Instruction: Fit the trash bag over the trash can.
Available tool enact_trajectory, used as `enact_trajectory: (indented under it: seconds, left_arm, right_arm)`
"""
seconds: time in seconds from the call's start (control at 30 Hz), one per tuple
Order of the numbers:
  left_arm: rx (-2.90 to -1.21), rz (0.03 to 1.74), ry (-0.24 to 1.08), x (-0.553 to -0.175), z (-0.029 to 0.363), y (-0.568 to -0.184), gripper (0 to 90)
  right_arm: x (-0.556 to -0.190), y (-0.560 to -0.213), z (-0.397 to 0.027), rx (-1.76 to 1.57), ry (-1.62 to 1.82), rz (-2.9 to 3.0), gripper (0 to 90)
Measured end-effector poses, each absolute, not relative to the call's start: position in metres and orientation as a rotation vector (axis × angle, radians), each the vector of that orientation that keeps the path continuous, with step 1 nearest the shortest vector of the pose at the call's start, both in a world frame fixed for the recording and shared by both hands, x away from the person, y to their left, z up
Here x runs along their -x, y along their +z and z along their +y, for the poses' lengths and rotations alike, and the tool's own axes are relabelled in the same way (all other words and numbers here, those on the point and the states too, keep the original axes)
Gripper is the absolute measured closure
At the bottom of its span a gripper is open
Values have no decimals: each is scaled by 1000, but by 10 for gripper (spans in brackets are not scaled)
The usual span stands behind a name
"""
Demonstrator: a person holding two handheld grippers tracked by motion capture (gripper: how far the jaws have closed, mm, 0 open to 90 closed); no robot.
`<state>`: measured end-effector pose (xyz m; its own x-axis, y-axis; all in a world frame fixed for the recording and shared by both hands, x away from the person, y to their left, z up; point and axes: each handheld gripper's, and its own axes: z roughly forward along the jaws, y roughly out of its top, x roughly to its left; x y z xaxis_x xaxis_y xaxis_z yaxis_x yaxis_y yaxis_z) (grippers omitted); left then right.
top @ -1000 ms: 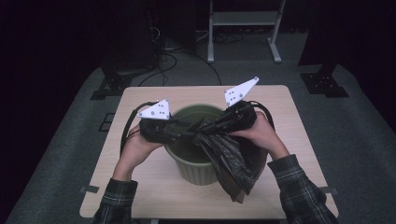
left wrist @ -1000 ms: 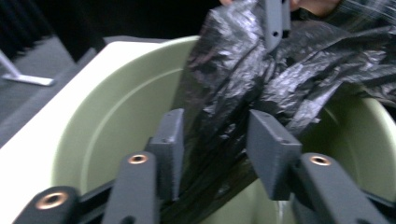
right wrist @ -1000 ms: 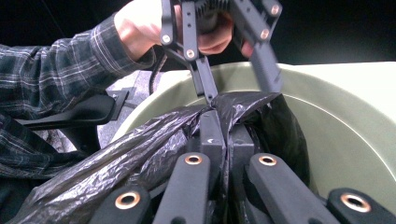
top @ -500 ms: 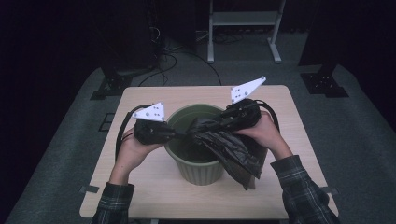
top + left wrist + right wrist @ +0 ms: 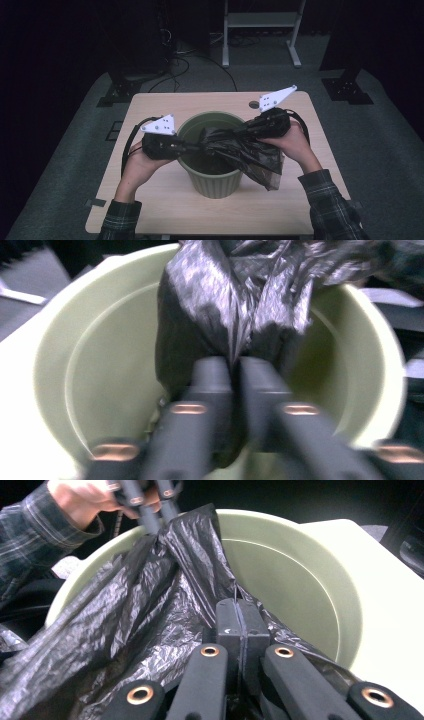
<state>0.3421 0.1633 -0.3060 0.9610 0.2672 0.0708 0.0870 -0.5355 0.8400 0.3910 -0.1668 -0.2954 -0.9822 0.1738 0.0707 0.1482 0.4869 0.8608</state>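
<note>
I am holding the black bin bag (image 5: pixel 245 150) stretched across the mouth of the green bin (image 5: pixel 212 182), left hand-held gripper (image 5: pixel 197 146) and right hand-held gripper (image 5: pixel 240 131) both pinching its film, slack hanging off the right rim.

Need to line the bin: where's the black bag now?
In the high view the bag stretches over the green bin's mouth at table centre, draping over its right rim.
</note>
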Motion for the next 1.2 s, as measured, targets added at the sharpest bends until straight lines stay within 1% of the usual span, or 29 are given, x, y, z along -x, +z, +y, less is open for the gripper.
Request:
enact_trajectory:
  seconds: [0.03,0.1,0.2,0.3,0.37,0.4,0.47,0.53,0.57,0.67,0.83,0.87,0.9,0.93,0.97,1.03,1.13,1.17,1.2]
  left_arm:
    - [-2143,252,262,-341,163,-304,617]
    - [-2133,264,298,-341,166,-300,522]
    - [-2098,260,332,-341,171,-289,476]
    - [-2092,243,339,-343,168,-280,478]
    - [-2102,223,327,-345,161,-278,515]
    - [-2110,217,318,-346,158,-278,546]
    - [-2141,214,278,-349,149,-282,656]
    - [-2170,205,263,-351,144,-287,733]
    - [-2175,197,248,-352,142,-290,762]
    - [-2201,184,228,-352,137,-296,797]
    - [-2218,173,226,-350,132,-299,801]
    - [-2218,180,236,-350,132,-299,783]
    - [-2203,194,255,-349,133,-299,720]
    - [-2196,193,287,-349,136,-298,631]
    - [-2182,202,300,-349,140,-297,573]
    - [-2137,218,316,-349,146,-294,505]
    - [-2156,215,308,-352,143,-291,502]
    - [-2166,207,296,-352,140,-291,556]
    - [-2182,192,263,-353,136,-292,655]
  right_arm:
    - [-392,-295,-165,-286,1547,2692,900]
    - [-393,-295,-162,-270,1544,2700,900]
    - [-392,-297,-159,-255,1535,2710,900]
    - [-393,-298,-158,-243,1554,2716,900]
    - [-393,-298,-156,-230,1568,2713,900]
    - [-392,-298,-155,-225,1582,2710,900]
    - [-393,-296,-152,-210,1620,2700,900]
    - [-393,-293,-149,-205,1616,2694,900]
    - [-393,-291,-148,-198,1632,2686,900]
    - [-395,-286,-141,-190,1665,2665,900]
    - [-399,-281,-125,-168,1711,2645,900]
    - [-399,-281,-123,-164,1708,2651,900]
    - [-398,-281,-120,-158,1699,2653,900]
    - [-397,-281,-118,-150,1688,2655,900]
    - [-397,-282,-118,-150,1684,2662,900]
    - [-397,-282,-120,-146,1682,2667,900]
    - [-397,-282,-120,-133,1706,2661,900]
    - [-397,-281,-119,-129,1720,2655,900]
    - [-397,-280,-119,-124,1727,2651,900]
